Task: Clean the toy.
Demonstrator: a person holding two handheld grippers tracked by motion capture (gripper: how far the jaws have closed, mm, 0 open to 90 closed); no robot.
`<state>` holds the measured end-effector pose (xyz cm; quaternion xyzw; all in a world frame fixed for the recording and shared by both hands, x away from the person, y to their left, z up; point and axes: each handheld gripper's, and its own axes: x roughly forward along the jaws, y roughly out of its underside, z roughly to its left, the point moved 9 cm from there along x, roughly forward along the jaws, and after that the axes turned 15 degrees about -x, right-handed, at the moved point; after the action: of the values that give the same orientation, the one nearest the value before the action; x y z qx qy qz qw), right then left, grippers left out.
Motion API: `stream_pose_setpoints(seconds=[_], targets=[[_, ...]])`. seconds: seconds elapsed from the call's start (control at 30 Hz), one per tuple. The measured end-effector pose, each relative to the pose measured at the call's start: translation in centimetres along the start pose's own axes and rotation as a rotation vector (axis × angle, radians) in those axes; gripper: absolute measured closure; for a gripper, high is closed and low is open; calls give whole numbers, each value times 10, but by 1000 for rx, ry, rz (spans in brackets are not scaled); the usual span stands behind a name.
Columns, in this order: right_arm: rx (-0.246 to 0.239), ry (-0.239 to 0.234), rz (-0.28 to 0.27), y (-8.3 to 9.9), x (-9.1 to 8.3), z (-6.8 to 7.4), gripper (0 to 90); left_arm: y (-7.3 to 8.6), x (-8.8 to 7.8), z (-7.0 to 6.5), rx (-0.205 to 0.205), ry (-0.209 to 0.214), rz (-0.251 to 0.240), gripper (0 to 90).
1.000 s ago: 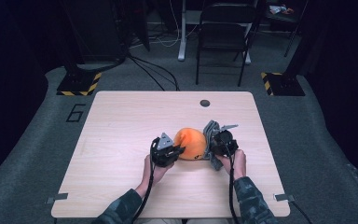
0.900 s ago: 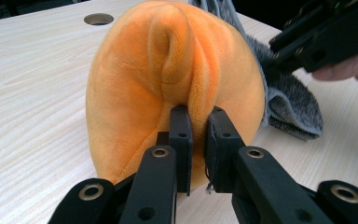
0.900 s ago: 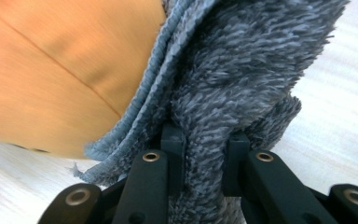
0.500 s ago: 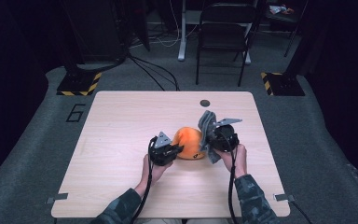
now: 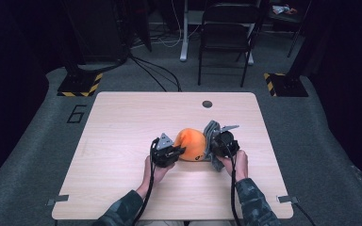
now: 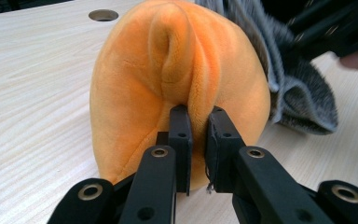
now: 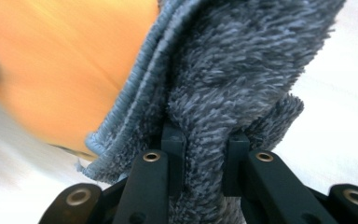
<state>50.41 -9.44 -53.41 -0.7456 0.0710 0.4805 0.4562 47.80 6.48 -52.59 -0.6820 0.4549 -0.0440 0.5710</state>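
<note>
An orange plush toy [image 5: 191,144] sits upright on the wooden table [image 5: 122,122], round and soft. My left gripper [image 5: 175,151] is shut on a fold of the orange plush toy [image 6: 177,79] at its near side; the jaws pinch the fabric between them. A grey fluffy cloth [image 5: 210,136] lies against the toy's right side. My right gripper [image 5: 213,145] is shut on the grey cloth [image 7: 233,79], which bunches up between its jaws, with the orange toy [image 7: 60,60] blurred just behind it. The cloth [image 6: 289,88] drapes down past the toy in the left gripper view.
A round cable hole [image 5: 207,104] sits near the table's far edge. A black chair [image 5: 226,33] and a stand stand on the carpet beyond the table. Both forearms come in from the near table edge.
My right gripper has shifted slightly with the grey cloth, lifting and turning it against the toy's side. The left gripper and the toy have kept still.
</note>
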Motion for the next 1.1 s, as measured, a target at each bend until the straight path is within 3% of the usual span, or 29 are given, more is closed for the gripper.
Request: stream_pose_setpoints(seconds=[0.13, 0.33, 0.43, 0.5, 0.57, 0.67, 0.77, 0.97, 1.1], targets=[[37, -22, 73, 22, 23, -6, 764, -1, -1, 3, -7, 0, -6, 820], [17, -9, 90, 20, 18, -6, 760, -1, -1, 3, -12, 1, -9, 818], [18, 25, 50, 10, 3, -12, 759, -1, -1, 2, -9, 4, -10, 816], [17, 41, -13, -5, -13, -13, 759, -1, -1, 3, -6, 2, -12, 814], [-4, 38, -90, -21, -29, -8, 759, -2, 0, 2, -8, 4, -15, 811], [-53, 0, -130, -36, -36, 11, 760, -2, 0, 2, -7, 5, -17, 798], [-110, 11, -89, -34, -22, 23, 762, -3, -1, 2, -9, 12, -17, 723], [-73, 11, -73, -26, -16, 18, 764, -5, -4, 4, 15, -23, -23, 482], [-57, 2, -78, -23, -14, 13, 764, -1, 0, 6, 23, -49, -13, 423]])
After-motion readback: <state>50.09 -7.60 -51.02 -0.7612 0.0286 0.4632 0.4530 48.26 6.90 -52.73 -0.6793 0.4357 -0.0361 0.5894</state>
